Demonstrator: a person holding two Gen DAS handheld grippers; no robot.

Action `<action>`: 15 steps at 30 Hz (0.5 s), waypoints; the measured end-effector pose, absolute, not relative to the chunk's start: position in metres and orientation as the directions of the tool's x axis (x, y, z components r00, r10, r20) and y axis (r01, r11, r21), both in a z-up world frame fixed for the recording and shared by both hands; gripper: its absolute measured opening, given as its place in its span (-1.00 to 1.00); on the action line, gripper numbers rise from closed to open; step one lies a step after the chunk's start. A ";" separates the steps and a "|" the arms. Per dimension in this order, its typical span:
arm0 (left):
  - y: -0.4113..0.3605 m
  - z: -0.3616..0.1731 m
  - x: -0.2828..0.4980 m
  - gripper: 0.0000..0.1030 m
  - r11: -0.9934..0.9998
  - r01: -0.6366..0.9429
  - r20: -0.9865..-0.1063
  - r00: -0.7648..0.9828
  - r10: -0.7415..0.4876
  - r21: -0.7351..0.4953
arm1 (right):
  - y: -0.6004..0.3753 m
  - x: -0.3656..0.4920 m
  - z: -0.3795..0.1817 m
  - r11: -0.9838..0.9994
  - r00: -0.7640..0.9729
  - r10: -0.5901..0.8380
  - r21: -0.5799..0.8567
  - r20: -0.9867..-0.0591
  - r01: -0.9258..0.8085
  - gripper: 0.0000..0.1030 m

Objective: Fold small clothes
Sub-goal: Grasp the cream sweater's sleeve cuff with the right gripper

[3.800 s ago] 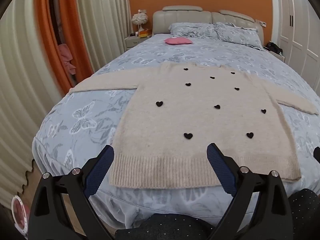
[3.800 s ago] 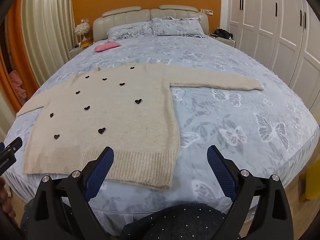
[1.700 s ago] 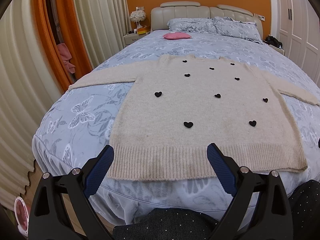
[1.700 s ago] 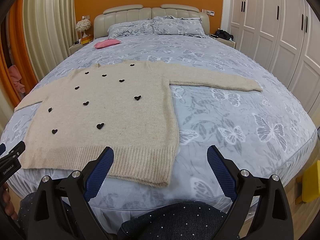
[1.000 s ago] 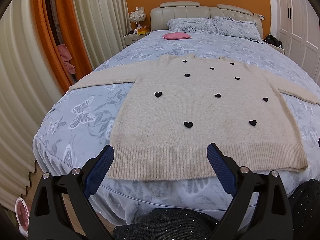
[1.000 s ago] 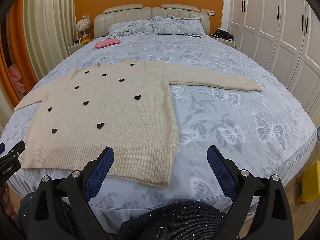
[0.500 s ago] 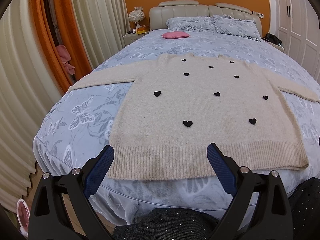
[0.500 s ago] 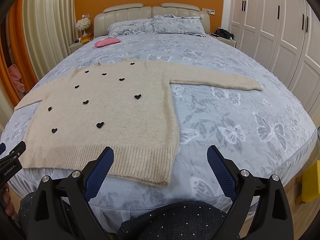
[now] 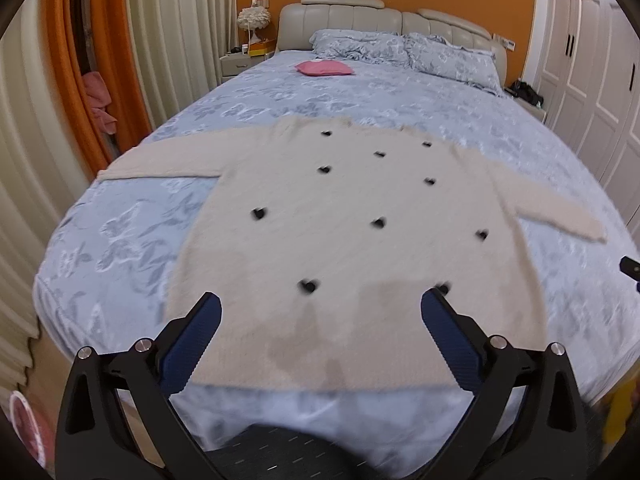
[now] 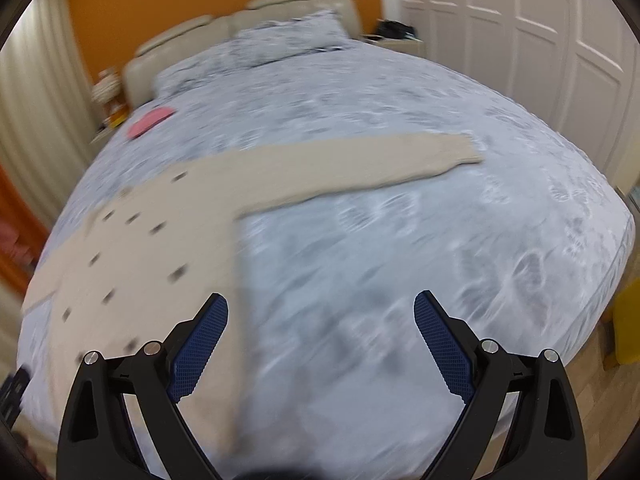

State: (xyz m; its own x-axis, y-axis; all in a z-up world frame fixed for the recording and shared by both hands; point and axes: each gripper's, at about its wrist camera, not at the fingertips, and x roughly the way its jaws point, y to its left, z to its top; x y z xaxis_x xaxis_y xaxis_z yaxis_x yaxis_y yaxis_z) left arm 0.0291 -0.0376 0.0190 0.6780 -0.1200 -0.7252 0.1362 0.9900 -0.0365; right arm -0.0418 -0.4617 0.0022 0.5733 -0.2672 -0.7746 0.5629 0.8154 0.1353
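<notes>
A beige knit sweater (image 9: pixel 352 240) with small black hearts lies flat on the bed, sleeves spread to both sides. My left gripper (image 9: pixel 320 312) is open and empty, hovering over the sweater's lower body near the hem. In the blurred right wrist view the sweater (image 10: pixel 152 248) sits at the left and its right sleeve (image 10: pixel 360 164) stretches across the bedspread. My right gripper (image 10: pixel 320 320) is open and empty above the bare bedspread, right of the sweater's side edge.
The bed (image 9: pixel 120 232) has a blue butterfly-print cover and a pink cushion (image 9: pixel 324 69) near the pillows. Curtains and an orange drape (image 9: pixel 72 60) stand at the left. White wardrobe doors (image 10: pixel 540 32) line the right. A yellow object (image 10: pixel 628 320) sits on the floor at the right.
Both grippers have moved forward over the bed. The right gripper has swung right and tilted, now over the bedspread facing the right sleeve. The sweater has not moved.
</notes>
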 end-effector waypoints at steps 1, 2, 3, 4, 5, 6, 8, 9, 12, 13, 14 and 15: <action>-0.044 0.020 0.035 0.90 0.990 0.136 -0.728 0.675 -0.124 -0.042 | -0.495 -0.033 -0.002 0.791 0.556 -0.287 0.134 -0.780 0.596 0.79; -0.051 0.020 0.041 0.90 0.989 0.138 -0.730 0.672 -0.127 -0.045 | -0.511 -0.029 -0.004 0.779 0.549 -0.290 0.140 -0.784 0.611 0.79; -0.058 0.019 0.047 0.90 0.989 0.139 -0.734 0.667 -0.131 -0.050 | -0.542 -0.021 -0.009 0.755 0.542 -0.286 0.162 -0.790 0.635 0.79; -0.065 0.017 0.055 0.90 0.989 0.140 -0.739 0.660 -0.134 -0.055 | -0.568 -0.015 -0.015 0.728 0.535 -0.286 0.182 -0.795 0.660 0.79; -0.072 0.016 0.059 0.90 0.989 0.139 -0.743 0.655 -0.135 -0.058 | -0.602 -0.007 -0.024 0.690 0.522 -0.285 0.206 -0.804 0.694 0.79; -0.079 0.014 0.067 0.90 0.988 0.138 -0.750 0.645 -0.145 -0.072 | -0.622 -0.001 -0.030 0.665 0.515 -0.278 0.224 -0.811 0.713 0.79; -0.088 0.011 0.078 0.90 0.987 0.135 -0.759 0.633 -0.155 -0.089 | -0.667 0.013 -0.050 0.597 0.506 -0.249 0.280 -0.826 0.752 0.79; -0.093 0.008 0.085 0.90 0.987 0.133 -0.762 0.629 -0.153 -0.089 | -0.684 0.021 -0.059 0.564 0.499 -0.240 0.298 -0.833 0.770 0.79; -0.109 0.000 0.097 0.90 0.987 0.145 -0.769 0.624 -0.142 -0.065 | -0.726 0.043 -0.087 0.500 0.492 -0.204 0.342 -0.846 0.796 0.79; -0.113 -0.002 0.098 0.90 0.987 0.151 -0.772 0.620 -0.142 -0.060 | -0.735 0.051 -0.095 0.491 0.485 -0.195 0.344 -0.852 0.800 0.79; -0.116 -0.005 0.099 0.90 0.986 0.158 -0.775 0.616 -0.140 -0.053 | -0.744 0.061 -0.106 0.479 0.473 -0.185 0.342 -0.861 0.809 0.79; -0.120 -0.010 0.101 0.90 0.985 0.166 -0.781 0.609 -0.139 -0.046 | -0.746 0.067 -0.113 0.466 0.466 -0.176 0.343 -0.867 0.815 0.79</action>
